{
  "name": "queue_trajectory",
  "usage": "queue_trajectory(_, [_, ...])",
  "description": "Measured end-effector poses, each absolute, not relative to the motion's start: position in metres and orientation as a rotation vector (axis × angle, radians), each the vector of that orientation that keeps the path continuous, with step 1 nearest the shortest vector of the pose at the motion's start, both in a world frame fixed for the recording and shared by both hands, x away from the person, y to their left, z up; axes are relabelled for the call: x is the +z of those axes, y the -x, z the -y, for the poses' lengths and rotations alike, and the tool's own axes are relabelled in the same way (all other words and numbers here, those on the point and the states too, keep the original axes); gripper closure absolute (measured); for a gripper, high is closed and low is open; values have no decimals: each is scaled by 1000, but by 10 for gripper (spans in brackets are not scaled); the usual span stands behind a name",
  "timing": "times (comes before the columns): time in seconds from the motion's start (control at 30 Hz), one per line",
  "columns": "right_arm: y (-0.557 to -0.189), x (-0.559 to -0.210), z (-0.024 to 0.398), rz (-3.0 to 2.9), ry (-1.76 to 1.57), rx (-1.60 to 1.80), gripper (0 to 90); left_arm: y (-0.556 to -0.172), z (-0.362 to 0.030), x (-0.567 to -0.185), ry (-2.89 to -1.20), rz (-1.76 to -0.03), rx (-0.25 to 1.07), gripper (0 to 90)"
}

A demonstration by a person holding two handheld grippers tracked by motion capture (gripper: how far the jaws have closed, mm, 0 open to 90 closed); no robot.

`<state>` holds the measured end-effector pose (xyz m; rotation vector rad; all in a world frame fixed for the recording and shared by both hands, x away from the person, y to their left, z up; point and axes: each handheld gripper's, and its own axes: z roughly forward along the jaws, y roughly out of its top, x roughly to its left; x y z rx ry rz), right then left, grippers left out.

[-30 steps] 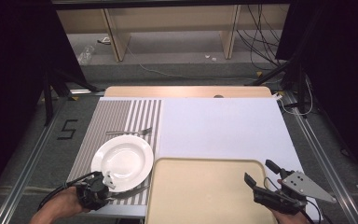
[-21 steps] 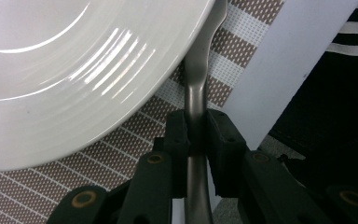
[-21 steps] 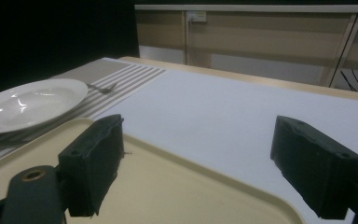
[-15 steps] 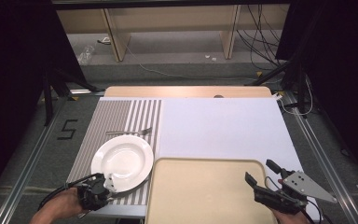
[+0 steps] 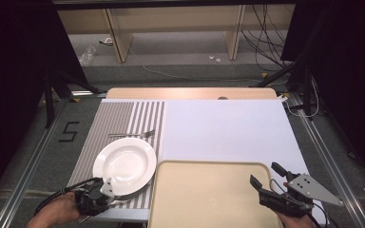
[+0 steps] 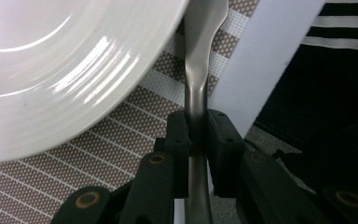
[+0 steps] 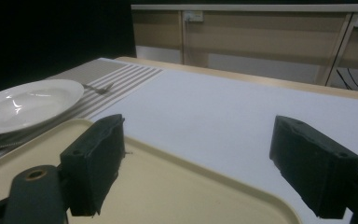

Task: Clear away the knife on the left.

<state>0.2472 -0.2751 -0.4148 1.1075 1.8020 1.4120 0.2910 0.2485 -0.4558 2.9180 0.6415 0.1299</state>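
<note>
Left gripper view: left gripper pinches a metal utensil handle at the white plate's four o'clock; right gripper is spread over the beige tray.

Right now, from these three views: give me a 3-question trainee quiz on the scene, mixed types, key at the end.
1. True or false: the left gripper is clamped on a metal utensil handle beside the white plate.
2. The right gripper hovers over which item? A) the striped placemat B) the beige tray C) the fork
3. Fill in: the fork lies on the striped placemat, on the ____ side of the plate.

Key
1. True; the jaws have just been closing, and the handle sits between the pads.
2. B; its jaws stand wide apart with nothing between them.
3. far
</note>
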Motion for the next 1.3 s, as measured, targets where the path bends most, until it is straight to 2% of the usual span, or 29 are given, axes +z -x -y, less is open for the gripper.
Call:
queue_trajectory(0.37, [-247, -415, 275, -1804, -1107, 1412, 189, -281, -243, -442, -2856, -609, 109, 797])
queue_trajectory(0.5, [-247, -415, 275, -1804, -1107, 1413, 189, -282, -237, -435, -2756, -635, 65, 796])
queue_trajectory(0.87, [-247, -414, 275, -1804, -1106, 1414, 189, -289, -217, -423, -2578, -691, 56, 798])
queue_trajectory(1.0, [-247, -414, 275, -1805, -1107, 1414, 189, -292, -210, -419, -2502, -697, 4, 797])
queue_trajectory(1.3, [-247, -414, 275, -1802, -1106, 1418, 190, -296, -183, -414, -2489, -651, -20, 798])
